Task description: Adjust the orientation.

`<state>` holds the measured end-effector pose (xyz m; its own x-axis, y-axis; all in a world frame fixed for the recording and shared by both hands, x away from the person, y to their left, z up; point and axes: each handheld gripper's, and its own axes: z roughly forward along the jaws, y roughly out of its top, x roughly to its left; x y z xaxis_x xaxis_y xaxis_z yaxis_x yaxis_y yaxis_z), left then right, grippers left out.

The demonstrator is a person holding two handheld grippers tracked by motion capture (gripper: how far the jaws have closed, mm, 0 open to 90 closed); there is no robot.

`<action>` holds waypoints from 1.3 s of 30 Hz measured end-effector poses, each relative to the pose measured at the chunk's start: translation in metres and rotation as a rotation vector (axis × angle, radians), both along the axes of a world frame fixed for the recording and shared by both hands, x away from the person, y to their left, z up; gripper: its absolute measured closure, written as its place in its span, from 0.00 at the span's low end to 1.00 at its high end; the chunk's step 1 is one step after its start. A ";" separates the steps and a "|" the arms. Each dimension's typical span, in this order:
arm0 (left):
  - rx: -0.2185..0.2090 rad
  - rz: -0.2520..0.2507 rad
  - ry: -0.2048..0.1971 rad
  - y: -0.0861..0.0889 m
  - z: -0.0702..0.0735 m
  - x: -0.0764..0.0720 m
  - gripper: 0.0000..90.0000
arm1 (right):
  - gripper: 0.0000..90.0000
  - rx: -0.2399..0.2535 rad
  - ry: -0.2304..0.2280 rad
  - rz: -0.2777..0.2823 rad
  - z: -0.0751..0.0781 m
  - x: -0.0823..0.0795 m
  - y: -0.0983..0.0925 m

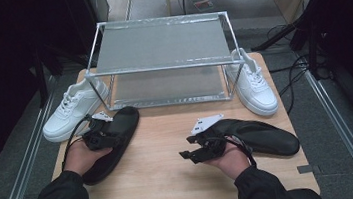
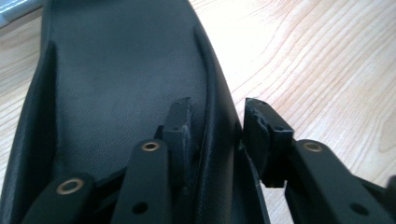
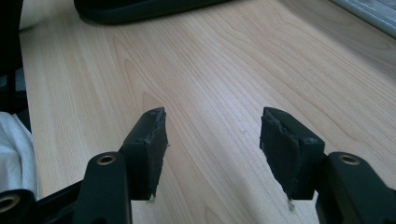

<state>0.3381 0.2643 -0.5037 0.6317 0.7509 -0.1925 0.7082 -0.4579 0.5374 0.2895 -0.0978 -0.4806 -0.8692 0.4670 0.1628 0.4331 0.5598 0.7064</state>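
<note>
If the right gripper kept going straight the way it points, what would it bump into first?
Probably the black slipper lying across the far side of the table. Before that, the right gripper has bare wood between its open jaws, though depth is hard to judge.

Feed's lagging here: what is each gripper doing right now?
Left gripper: jaws straddle the black foam insole's raised edge, not clamped.
Right gripper: open, empty.

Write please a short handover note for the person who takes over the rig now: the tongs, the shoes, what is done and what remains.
Left tongs: jaws straddle the side rim of the left black slipper; a gap shows at one pad, so no firm grip yet.
Right tongs: open, holding nothing, above bare table.
Right black slipper lies flat beside the right hand.
White sneakers stand at either side of the rack.
Done: nothing on the rack. Left, probably: grip and shelve the shoes.
</note>
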 end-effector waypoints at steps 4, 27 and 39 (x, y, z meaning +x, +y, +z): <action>0.007 -0.011 -0.004 0.001 0.005 -0.001 0.86 | 0.47 0.002 -0.002 -0.001 0.001 0.000 0.000; -0.076 -0.166 -0.018 -0.051 0.048 -0.014 0.90 | 0.47 0.003 -0.006 -0.032 0.000 -0.004 -0.008; -0.088 -0.285 0.021 -0.112 0.043 -0.016 0.89 | 0.47 0.006 -0.010 -0.074 0.000 -0.011 -0.020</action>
